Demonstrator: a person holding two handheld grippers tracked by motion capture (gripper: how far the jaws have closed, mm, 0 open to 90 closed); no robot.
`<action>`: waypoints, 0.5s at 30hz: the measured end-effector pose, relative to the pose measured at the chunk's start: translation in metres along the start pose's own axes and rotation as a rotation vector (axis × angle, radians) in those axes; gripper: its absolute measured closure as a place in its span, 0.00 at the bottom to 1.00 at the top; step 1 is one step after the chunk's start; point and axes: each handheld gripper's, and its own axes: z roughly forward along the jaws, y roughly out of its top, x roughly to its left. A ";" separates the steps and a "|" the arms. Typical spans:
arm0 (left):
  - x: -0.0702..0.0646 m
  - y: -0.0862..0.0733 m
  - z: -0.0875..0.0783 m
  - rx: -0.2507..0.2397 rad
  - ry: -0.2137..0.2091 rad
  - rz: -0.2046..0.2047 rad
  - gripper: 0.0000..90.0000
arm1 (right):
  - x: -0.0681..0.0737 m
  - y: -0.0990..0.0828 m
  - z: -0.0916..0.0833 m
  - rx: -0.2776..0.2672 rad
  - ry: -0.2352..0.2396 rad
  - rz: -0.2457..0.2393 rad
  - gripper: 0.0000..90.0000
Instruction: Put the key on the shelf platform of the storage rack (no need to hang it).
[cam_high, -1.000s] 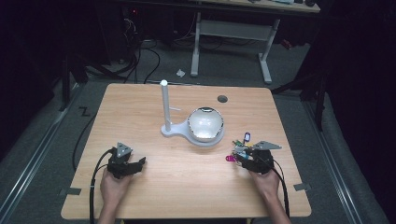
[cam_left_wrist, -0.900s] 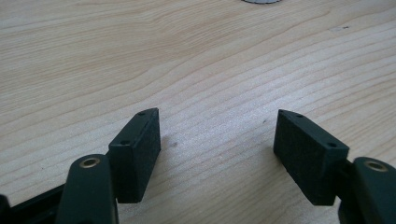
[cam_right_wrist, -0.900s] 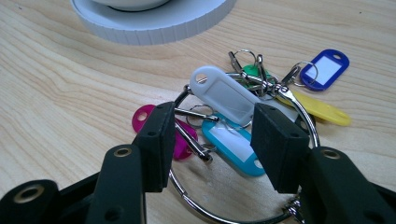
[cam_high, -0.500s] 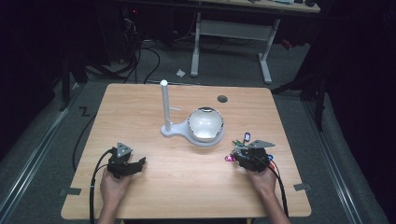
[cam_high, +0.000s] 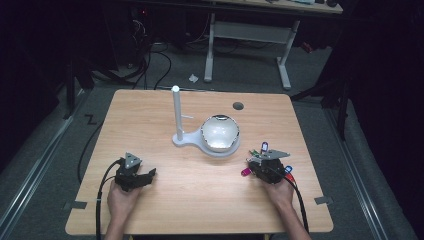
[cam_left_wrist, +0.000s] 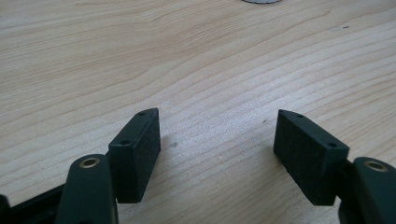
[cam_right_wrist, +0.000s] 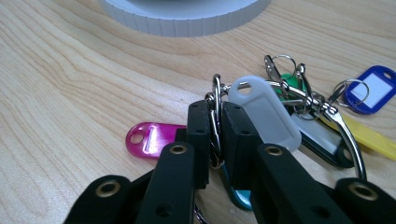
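light wooden tabletop (cam_high: 150, 115) | white bowl-and-post stand (cam_high: 218, 134) mid-table | left gripper (cam_left_wrist: 217, 140) spread wide, empty, near front-left corner | right gripper (cam_right_wrist: 215, 135) pinching metal key ring with coloured plastic tags (cam_right_wrist: 280, 109) toward right edge | step: grasp made, probably; next: lift, perhaps onto post

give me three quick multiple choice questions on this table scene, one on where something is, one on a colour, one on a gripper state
1. Where does the bunch of key tags lie?
A. by the right gripper
B. by the left gripper
C. inside the bowl

2. What colour is the tag left of the jaws in the right gripper view?
A. orange
B. pink
C. brown

3. How is the left gripper?
A. shut on a tag
B. shut on a ring
C. open

Answers: 1 A, the tags lie at that gripper. 2 B, it is bright pink. 3 C, bare table shows between its jaws.
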 end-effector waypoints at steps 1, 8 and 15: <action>0.000 0.000 0.000 0.000 0.000 0.000 0.36 | 0.000 0.000 0.000 0.000 0.002 -0.001 0.93; 0.000 0.000 0.000 0.000 0.000 0.001 0.36 | 0.001 0.000 -0.003 -0.005 -0.004 -0.027 0.93; 0.000 0.000 0.000 0.000 0.000 0.000 0.36 | -0.005 0.003 -0.014 -0.049 -0.002 -0.001 0.94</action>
